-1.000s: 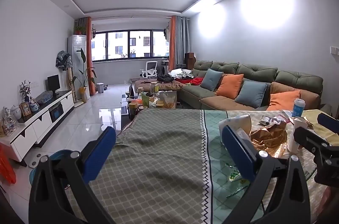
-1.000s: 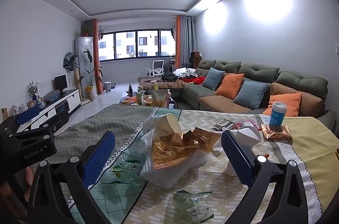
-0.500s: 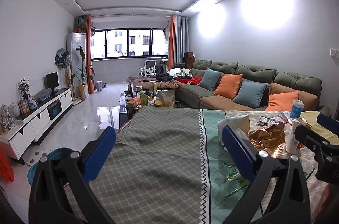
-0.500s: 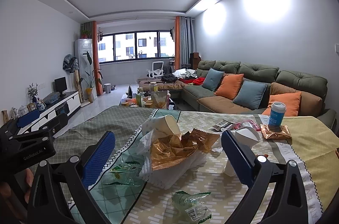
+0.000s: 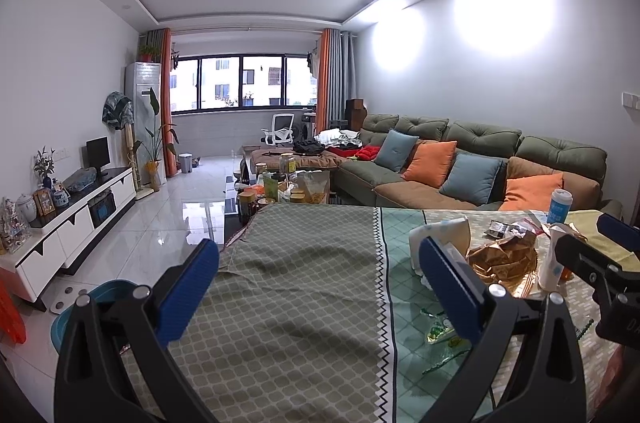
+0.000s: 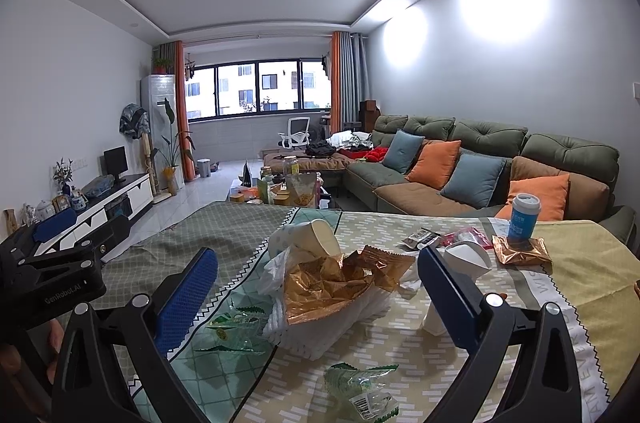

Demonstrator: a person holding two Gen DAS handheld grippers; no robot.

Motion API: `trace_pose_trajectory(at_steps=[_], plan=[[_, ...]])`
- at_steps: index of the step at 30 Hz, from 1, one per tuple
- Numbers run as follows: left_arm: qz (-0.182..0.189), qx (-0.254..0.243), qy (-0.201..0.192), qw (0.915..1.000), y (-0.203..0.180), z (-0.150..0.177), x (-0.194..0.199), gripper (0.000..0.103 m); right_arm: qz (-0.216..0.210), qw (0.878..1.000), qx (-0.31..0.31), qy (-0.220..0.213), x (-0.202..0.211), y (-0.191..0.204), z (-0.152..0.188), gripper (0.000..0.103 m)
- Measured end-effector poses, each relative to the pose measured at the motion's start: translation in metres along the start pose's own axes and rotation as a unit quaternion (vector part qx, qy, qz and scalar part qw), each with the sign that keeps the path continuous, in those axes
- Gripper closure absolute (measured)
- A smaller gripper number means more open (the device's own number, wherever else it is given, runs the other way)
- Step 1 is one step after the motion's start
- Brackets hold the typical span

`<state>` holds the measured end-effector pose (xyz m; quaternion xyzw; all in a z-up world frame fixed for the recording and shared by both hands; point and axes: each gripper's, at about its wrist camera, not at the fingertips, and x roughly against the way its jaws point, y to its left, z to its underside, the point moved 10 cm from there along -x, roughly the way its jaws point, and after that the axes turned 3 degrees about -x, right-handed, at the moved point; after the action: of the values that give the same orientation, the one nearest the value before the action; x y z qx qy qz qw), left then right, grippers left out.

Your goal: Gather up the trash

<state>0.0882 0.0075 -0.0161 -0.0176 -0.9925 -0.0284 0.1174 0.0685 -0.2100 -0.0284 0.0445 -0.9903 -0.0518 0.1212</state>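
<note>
Trash lies on the clothed table (image 6: 224, 227). A gold snack wrapper (image 6: 332, 283) rests on a white bag (image 6: 320, 331) next to a tipped paper cup (image 6: 316, 235). Clear green wrappers lie in front (image 6: 236, 327) and nearer (image 6: 360, 387). A second gold wrapper (image 6: 520, 251) sits under a blue cup (image 6: 524, 215). My right gripper (image 6: 316, 303) is open and empty, just short of the pile. My left gripper (image 5: 320, 291) is open and empty over bare cloth, left of the pile (image 5: 504, 259).
A white overturned cup (image 6: 464, 259) and small packets (image 6: 424, 237) lie on the table's right part. A green sofa (image 6: 480, 163) stands behind. A blue bin (image 5: 80, 311) sits on the floor at the table's left. A TV cabinet (image 5: 80, 215) lines the left wall.
The left view has shifted slightly right and up; the right view is nearly the same. Both grippers stay open.
</note>
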Motion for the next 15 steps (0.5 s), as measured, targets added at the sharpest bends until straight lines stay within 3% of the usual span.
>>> trace_pose_trajectory(at_steps=[15], plan=[[0.001,0.000,0.001,1.0000,-0.0001,-0.0001,-0.0007,0.003,0.000,1.000,-0.002,0.000,0.0002,-0.0004,-0.0002,0.003]])
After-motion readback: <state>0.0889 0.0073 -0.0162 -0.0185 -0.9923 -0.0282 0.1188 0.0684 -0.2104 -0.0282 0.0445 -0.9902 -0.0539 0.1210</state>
